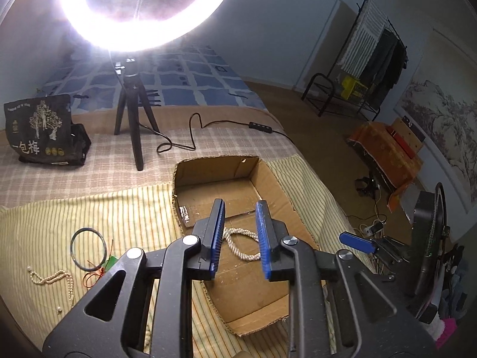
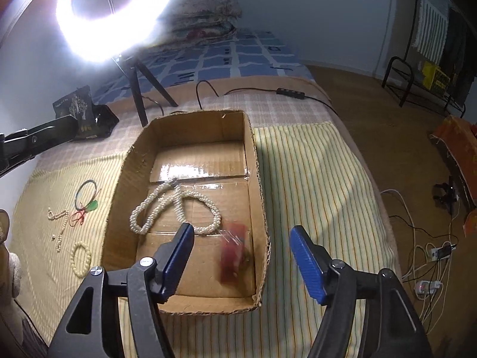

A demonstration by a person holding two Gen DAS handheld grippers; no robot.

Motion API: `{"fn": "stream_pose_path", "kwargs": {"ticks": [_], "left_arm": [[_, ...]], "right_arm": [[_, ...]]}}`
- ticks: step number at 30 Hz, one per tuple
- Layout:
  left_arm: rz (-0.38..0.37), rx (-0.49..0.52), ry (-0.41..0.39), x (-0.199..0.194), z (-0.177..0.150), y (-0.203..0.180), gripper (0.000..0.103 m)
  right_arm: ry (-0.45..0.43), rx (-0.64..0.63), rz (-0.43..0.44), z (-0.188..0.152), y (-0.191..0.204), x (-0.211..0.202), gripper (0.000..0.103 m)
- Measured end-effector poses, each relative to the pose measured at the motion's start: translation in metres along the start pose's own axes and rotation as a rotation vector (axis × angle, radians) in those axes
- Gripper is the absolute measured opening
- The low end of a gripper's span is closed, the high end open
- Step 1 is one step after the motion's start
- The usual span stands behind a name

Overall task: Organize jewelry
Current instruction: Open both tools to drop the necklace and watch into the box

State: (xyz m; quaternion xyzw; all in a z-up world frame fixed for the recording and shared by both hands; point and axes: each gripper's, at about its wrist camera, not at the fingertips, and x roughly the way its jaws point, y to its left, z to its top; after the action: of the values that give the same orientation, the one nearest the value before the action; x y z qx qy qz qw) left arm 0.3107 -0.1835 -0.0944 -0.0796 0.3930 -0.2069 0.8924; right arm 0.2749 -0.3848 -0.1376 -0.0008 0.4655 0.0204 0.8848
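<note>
An open cardboard box (image 2: 258, 161) lies on a striped cloth on the bed; it also shows in the left wrist view (image 1: 281, 185). Inside lie a thick pearl necklace (image 2: 176, 205) (image 1: 238, 243) and a blurred red item in clear wrap (image 2: 234, 253). My right gripper (image 2: 241, 240) is open and empty above the box's near right part. My left gripper (image 1: 240, 217) is open and empty over the box. Left of the box lie a dark bangle (image 1: 88, 249) (image 2: 86, 192), a thin pearl strand (image 1: 56, 279) (image 2: 59, 223), a red cord with a green pendant (image 1: 103, 267) (image 2: 86, 210) and a cream bead bracelet (image 2: 80, 258).
A lit ring light on a black tripod (image 1: 131, 119) stands behind the box, its cable (image 1: 190, 131) trailing across the bed. A black snack bag (image 1: 41, 131) sits at the back left. The bed edge (image 2: 366, 161) drops to the floor on the right, with cables and a clothes rack (image 1: 372, 59) beyond.
</note>
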Motion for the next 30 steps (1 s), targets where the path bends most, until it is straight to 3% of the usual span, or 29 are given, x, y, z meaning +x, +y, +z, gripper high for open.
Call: {"fn": "stream_pose_path", "kwargs": {"ticks": [24, 25, 27, 30], "left_arm": [[0.095, -0.009, -0.126, -0.11, -0.014, 0.044, 0.02], [0.101, -0.01, -0.13, -0.114, -0.015, 0.047, 0.021], [0.111, -0.011, -0.142, -0.124, -0.017, 0.054, 0.04], [0.141, -0.002, -0.165, -0.14, -0.024, 0.067, 0.044]], "right_arm": [[-0.102, -0.029, 0.032, -0.012, 0.04, -0.068, 0.078], [-0.107, -0.032, 0.034, -0.013, 0.041, -0.07, 0.079], [-0.118, -0.043, 0.04, -0.013, 0.049, -0.075, 0.081], [-0.133, -0.063, 0.05, -0.014, 0.059, -0.082, 0.086]]}}
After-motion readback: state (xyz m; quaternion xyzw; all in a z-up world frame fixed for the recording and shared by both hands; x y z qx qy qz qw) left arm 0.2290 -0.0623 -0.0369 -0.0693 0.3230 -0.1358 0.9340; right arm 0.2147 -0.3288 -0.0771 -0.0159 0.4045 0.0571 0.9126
